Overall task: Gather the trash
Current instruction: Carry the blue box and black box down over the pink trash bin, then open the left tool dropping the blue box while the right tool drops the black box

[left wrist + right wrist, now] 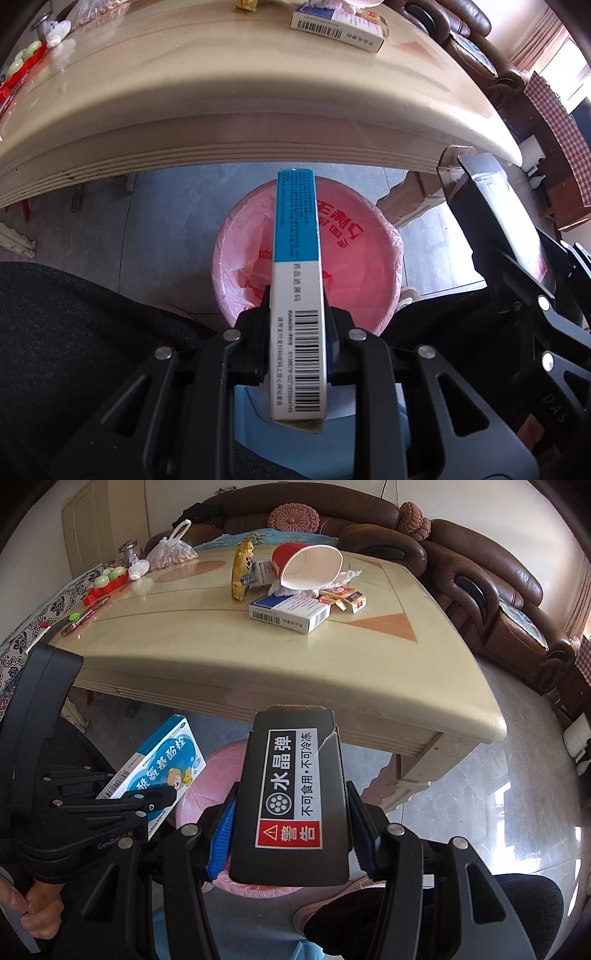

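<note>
My left gripper (295, 314) is shut on a blue and white medicine box (295, 266), held edge-up over the pink-lined trash bin (369, 266) on the floor. The same box (162, 764) and left gripper (162, 797) show in the right wrist view. My right gripper (291, 823) is shut on a black box with a red warning label (291, 794), held above the bin (218, 764). In the left wrist view the black box (495, 206) sits at the right. More trash lies on the table: a red paper cup (306, 566), a white and blue box (290, 613), a yellow wrapper (242, 572).
The cream table (258, 657) stands just beyond the bin, its front edge overhanging it. Small red and white packs (347, 598), crumpled tissue (347, 576), a plastic bag (171, 552) and red items (107, 585) lie on it. A brown sofa (480, 572) runs behind and right.
</note>
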`<state>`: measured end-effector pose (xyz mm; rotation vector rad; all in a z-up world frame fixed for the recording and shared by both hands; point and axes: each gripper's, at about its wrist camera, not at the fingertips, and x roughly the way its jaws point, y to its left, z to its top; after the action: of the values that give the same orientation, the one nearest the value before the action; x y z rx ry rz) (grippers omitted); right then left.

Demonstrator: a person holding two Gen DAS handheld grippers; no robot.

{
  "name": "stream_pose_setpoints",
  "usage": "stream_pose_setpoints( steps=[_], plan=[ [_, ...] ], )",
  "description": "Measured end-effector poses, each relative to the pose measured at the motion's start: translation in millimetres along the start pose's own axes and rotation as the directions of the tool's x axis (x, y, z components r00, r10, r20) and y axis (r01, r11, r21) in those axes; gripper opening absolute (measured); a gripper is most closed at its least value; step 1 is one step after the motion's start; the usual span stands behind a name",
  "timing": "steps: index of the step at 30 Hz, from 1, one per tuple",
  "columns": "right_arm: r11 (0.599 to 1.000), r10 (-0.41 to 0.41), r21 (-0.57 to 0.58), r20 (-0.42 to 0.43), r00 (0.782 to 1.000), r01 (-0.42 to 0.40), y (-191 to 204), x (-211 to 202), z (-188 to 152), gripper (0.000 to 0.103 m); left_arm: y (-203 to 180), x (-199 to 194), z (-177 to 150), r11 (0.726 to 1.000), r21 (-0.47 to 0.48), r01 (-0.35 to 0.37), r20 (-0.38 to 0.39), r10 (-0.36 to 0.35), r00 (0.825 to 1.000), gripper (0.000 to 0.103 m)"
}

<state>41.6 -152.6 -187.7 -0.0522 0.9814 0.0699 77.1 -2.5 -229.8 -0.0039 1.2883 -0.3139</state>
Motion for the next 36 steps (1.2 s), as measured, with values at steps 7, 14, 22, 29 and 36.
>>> stream_pose_setpoints(
  steps=[7, 14, 22, 29, 36],
  plan=[
    [1.0, 0.025, 0.02, -0.089, 0.996, -0.024, -1, 43, -7, 0.052, 0, 33, 1, 1.0, 0.005, -0.005, -0.079, 0.006, 0.997, 0.022],
    [0.998, 0.048, 0.048, -0.171, 0.984, -0.04, -8, 85, -12, 0.052, 1, 67, 10, 1.0, -0.011, 0.009, -0.161, -0.011, 0.987, 0.022],
    [0.996, 0.076, 0.07, -0.268, 0.961, -0.059, -17, 128, -20, 0.052, 0, 114, 15, 0.999, -0.033, 0.013, -0.287, -0.022, 0.958, 0.022],
    [0.993, 0.089, 0.103, -0.33, 0.94, -0.058, -26, 157, -26, 0.052, 6, 153, 21, 0.998, -0.061, -0.011, -0.38, -0.013, 0.925, 0.022],
    [0.993, 0.1, 0.1, -0.367, 0.925, -0.068, -23, 173, -32, 0.052, 10, 165, 21, 0.997, -0.082, -0.005, -0.414, -0.03, 0.91, 0.022]
  ],
)
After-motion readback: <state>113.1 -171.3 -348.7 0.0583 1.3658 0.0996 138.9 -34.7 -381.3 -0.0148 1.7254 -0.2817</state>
